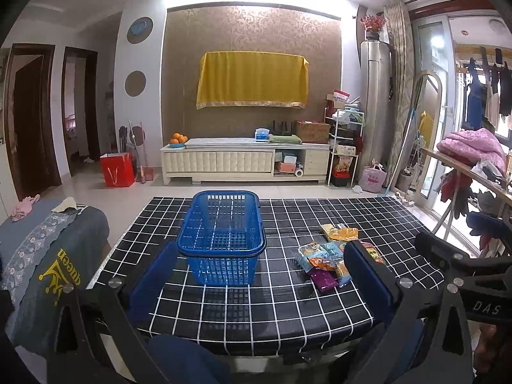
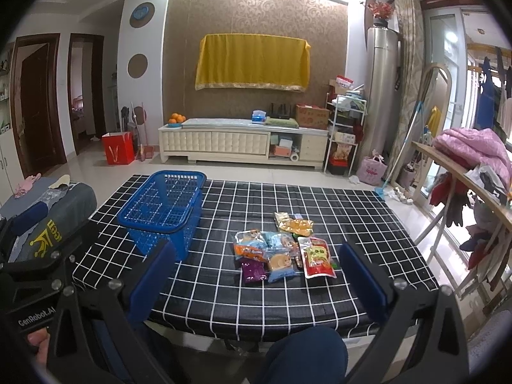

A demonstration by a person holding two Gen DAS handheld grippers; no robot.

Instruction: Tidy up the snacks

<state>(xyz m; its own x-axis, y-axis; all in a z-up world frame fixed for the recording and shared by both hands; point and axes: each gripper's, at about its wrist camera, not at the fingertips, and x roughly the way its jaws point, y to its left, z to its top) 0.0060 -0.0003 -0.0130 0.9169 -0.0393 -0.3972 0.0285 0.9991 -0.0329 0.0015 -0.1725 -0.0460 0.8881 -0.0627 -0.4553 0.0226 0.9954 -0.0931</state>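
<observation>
Here, both views: blue basket (image 1: 221, 238) on the checked table (image 1: 256, 313), snack packets (image 2: 281, 249) loose beside it. Left gripper (image 1: 260, 275) and right gripper (image 2: 256, 275): jaws apart, holding nothing. Right view only: red packet (image 2: 318, 257) unobstructed.

Bright ceiling glare, dark fisheye-warped edges.

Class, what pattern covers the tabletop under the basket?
A black cloth with a white grid; the right wrist view shows it best.
</observation>
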